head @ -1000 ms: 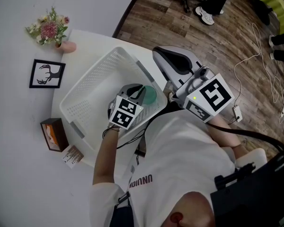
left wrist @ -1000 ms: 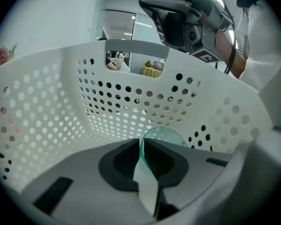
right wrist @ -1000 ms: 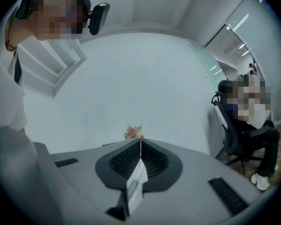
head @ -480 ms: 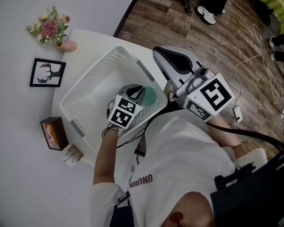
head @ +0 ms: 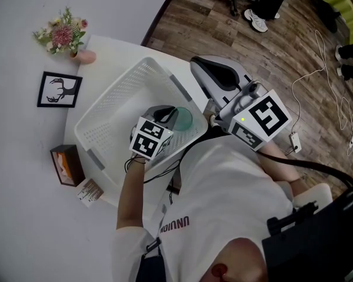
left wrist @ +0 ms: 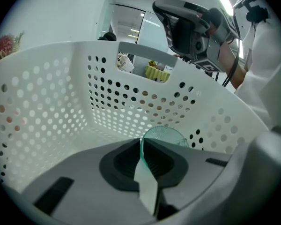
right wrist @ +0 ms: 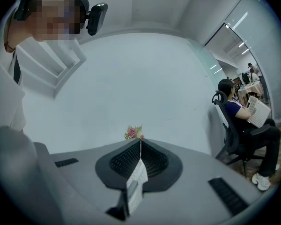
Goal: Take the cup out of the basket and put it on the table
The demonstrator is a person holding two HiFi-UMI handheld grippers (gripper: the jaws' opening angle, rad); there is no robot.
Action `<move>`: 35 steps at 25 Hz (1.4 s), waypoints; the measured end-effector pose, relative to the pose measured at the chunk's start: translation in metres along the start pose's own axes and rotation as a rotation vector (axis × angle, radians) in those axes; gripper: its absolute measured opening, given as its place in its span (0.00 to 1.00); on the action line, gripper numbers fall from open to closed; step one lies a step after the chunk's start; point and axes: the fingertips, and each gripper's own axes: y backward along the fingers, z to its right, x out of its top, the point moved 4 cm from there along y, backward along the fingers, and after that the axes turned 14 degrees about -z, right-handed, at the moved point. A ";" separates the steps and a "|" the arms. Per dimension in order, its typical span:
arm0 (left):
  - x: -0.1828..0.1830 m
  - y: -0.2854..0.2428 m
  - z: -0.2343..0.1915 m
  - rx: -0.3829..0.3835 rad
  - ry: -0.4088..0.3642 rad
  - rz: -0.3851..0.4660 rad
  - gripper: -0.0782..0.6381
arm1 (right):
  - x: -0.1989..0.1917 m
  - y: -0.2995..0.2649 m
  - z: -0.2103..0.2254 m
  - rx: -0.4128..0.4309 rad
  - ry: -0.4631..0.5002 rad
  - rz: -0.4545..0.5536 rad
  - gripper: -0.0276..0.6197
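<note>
Head view: a white bench carries a white basket, flowers and a framed picture, with a wooden floor beyond. The left tongs reach into the basket at the green cup.

Left gripper view: the left tongs pinch the cup's rim inside the basket's perforated walls.

Right gripper view: the right tongs are pressed together on nothing, facing a pale wall. An office chair stands to the right.

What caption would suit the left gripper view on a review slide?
Left tongs shut on the rim of a translucent green cup low inside the white perforated basket.
</note>
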 end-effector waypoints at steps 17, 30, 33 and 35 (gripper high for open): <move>0.006 0.024 -0.012 0.028 0.080 0.046 0.16 | 0.001 -0.003 -0.001 0.016 0.004 -0.004 0.07; 0.014 0.042 -0.013 0.084 0.095 0.091 0.16 | 0.001 -0.003 -0.002 0.029 0.008 -0.006 0.07; 0.017 0.048 -0.013 0.096 0.099 0.104 0.16 | 0.002 -0.003 -0.002 0.032 0.009 -0.006 0.07; 0.018 0.051 -0.014 0.103 0.102 0.111 0.16 | 0.002 -0.003 -0.002 0.032 0.009 -0.006 0.07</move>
